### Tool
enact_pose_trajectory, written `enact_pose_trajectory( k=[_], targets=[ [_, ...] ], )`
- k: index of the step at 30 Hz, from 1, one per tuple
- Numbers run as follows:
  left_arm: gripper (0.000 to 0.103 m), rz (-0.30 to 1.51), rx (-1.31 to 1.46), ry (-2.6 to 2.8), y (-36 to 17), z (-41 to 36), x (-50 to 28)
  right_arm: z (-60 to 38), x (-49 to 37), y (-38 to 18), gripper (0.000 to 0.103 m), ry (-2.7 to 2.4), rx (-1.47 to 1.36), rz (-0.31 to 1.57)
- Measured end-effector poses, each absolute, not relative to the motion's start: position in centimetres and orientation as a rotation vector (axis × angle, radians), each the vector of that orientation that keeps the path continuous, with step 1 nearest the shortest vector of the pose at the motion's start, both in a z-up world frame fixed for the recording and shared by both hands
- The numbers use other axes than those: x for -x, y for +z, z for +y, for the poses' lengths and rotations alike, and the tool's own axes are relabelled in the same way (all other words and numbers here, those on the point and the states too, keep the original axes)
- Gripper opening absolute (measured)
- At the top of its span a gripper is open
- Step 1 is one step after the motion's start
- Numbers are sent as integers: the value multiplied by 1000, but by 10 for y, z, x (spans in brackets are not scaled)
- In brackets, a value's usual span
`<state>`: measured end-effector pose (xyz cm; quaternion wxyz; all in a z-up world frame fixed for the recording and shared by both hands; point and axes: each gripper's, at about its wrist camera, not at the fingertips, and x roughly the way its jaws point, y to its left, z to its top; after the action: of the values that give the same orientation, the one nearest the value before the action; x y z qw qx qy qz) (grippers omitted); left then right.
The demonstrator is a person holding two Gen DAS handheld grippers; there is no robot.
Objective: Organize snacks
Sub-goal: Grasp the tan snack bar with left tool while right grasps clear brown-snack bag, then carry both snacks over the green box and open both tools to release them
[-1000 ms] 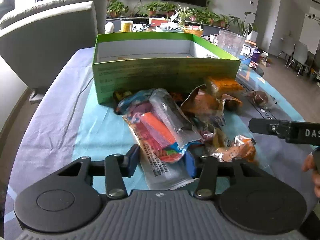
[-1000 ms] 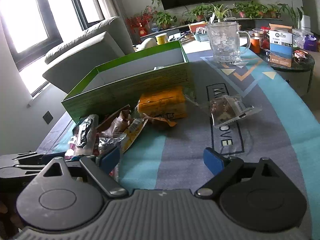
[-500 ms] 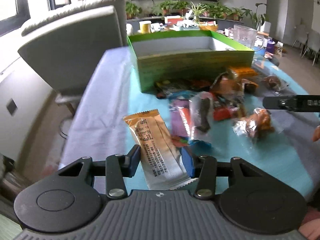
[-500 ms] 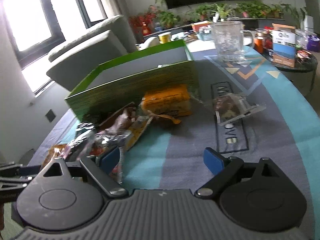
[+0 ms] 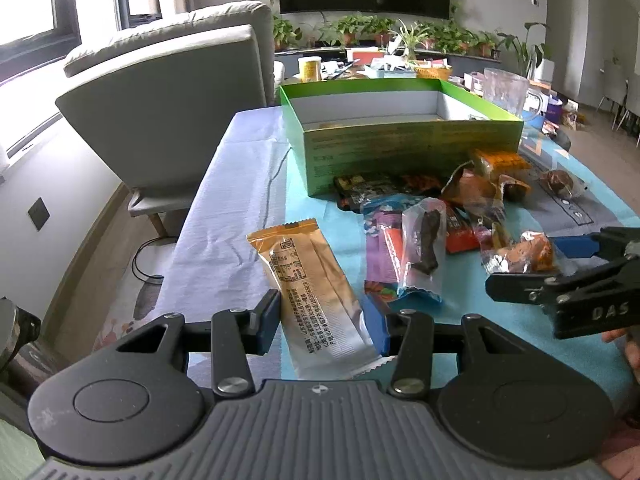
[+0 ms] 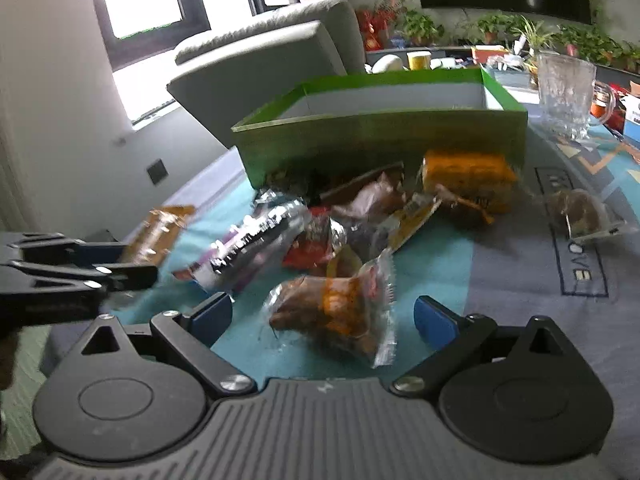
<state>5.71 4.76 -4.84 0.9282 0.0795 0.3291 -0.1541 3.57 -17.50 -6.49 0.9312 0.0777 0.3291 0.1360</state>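
Observation:
My left gripper (image 5: 323, 326) is shut on a gold and silver snack bar (image 5: 310, 284), held apart from the pile, to its left. The snack pile (image 5: 424, 228) lies on the cloth in front of an open green box (image 5: 400, 148). My right gripper (image 6: 323, 316) stands open around an orange-brown wrapped snack (image 6: 336, 312) at the pile's near edge; its pads do not touch the wrapper. The right wrist view is blurred and shows the left gripper (image 6: 132, 262) at the left with the gold bar (image 6: 160, 228). The right gripper (image 5: 532, 270) shows at the right of the left wrist view.
A glass mug (image 6: 564, 96) stands right of the green box (image 6: 380, 140). A clear-wrapped brown pastry (image 6: 580, 212) lies alone on the grey mat. A grey armchair (image 5: 168, 112) stands past the table's left edge. Clutter and potted plants fill the far end.
My left gripper drew the gold bar out of the pile and off to the left. My right gripper swung left, bringing the orange-brown snack between its fingers.

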Motion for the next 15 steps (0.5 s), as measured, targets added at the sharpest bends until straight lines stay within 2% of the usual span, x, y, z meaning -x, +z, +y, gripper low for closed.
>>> enact_pose_trajectory(
  k=[9,15],
  targets=[
    [42,655,-115,-320,-47,47,-61,-156,-30,-73,70,222,34,656],
    [42,629,-101,-312,-41,49,-66,-163,-27,-69,69,196,38,641]
  ],
)
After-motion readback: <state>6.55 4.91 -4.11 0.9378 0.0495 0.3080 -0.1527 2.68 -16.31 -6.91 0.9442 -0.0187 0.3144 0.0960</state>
